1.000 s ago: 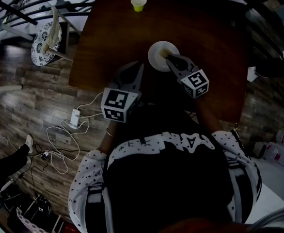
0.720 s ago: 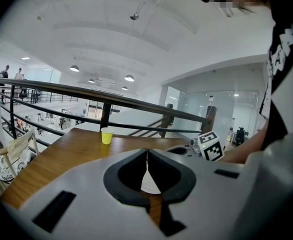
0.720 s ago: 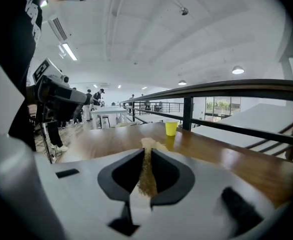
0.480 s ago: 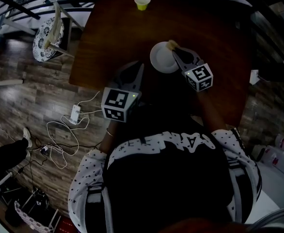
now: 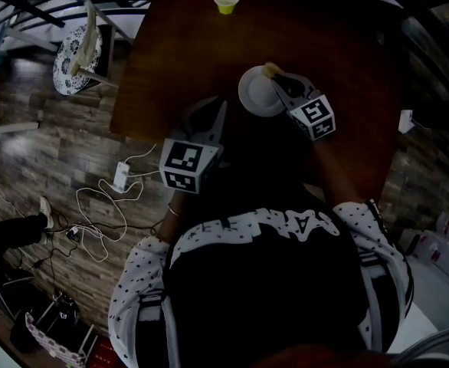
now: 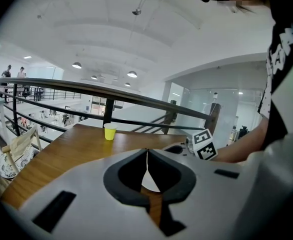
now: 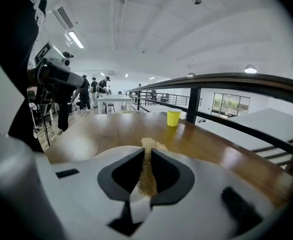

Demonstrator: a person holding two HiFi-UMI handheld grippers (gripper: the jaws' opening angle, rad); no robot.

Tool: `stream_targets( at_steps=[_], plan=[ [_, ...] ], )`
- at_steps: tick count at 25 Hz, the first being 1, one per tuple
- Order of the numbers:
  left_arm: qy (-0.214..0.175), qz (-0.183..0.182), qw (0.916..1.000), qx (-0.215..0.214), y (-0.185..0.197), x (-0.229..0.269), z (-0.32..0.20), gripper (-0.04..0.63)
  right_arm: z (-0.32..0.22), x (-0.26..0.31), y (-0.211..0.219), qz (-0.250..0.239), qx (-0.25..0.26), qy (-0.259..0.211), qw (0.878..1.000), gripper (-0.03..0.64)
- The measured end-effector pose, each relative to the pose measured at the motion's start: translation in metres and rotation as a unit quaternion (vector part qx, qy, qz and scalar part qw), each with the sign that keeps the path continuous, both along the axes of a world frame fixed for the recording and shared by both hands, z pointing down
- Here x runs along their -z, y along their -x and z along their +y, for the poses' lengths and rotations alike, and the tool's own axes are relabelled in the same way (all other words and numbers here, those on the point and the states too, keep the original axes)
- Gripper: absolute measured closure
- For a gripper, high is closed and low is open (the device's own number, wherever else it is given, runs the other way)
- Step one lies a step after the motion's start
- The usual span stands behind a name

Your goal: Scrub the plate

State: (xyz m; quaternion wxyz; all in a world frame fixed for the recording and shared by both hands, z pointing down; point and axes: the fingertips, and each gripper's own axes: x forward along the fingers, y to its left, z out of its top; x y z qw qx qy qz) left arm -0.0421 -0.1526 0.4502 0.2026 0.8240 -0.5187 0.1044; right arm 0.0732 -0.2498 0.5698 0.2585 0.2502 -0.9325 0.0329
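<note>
The white plate (image 5: pixel 257 94) lies flat on the brown wooden tabletop (image 5: pixel 178 44), close to the near side and about in the middle from left to right. A small tan sponge (image 5: pixel 270 70) sits at the far right edge of the plate. The right claw (image 5: pixel 275 80) is pinching this sponge. In the right gripper view the two sides of the right claw (image 7: pixel 147 154) press on the sponge (image 7: pixel 147 171), and its top sticks up out of the tips. The right claw reaches over the right side of the plate, and its cube with black and white squares (image 5: pixel 312 118) is toward the person.

The left claw (image 5: pixel 222 104) is just to the left of the plate, above the near part of the tabletop. In the left gripper view the left claw (image 6: pixel 147 156) is pressed together with nothing in it. The cube of the right claw (image 6: pixel 204 145) shows to its right.

A yellow cup (image 5: pixel 226 0) stands upright at the far edge of the tabletop, well apart from the plate. It also shows in the left gripper view (image 6: pixel 110 131) and the right gripper view (image 7: pixel 173 117).

Past the left side of the tabletop is a wooden floor (image 5: pixel 48 159). A chair (image 5: pixel 77 56) with a dotted cushion stands there, far to the left. White cables (image 5: pixel 102 205) lie on the floor nearer the person. A dark railing (image 6: pixel 111 91) runs behind the far side of the tabletop.
</note>
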Motion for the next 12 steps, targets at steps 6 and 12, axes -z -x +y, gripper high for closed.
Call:
stream_targets(
  at_steps=[6,12],
  plan=[
    [-0.002,0.001,1.0,-0.004,-0.0055,0.0012,-0.0021,0.58,-0.0039,0.0003,-0.0018,0.003,0.006,-0.001,1.0,0.568],
    [0.0,0.001,1.0,-0.003,-0.0052,0.0002,-0.006,0.58,-0.0095,-0.0088,-0.0058,0.015,0.002,0.009,1.0,0.568]
  ],
)
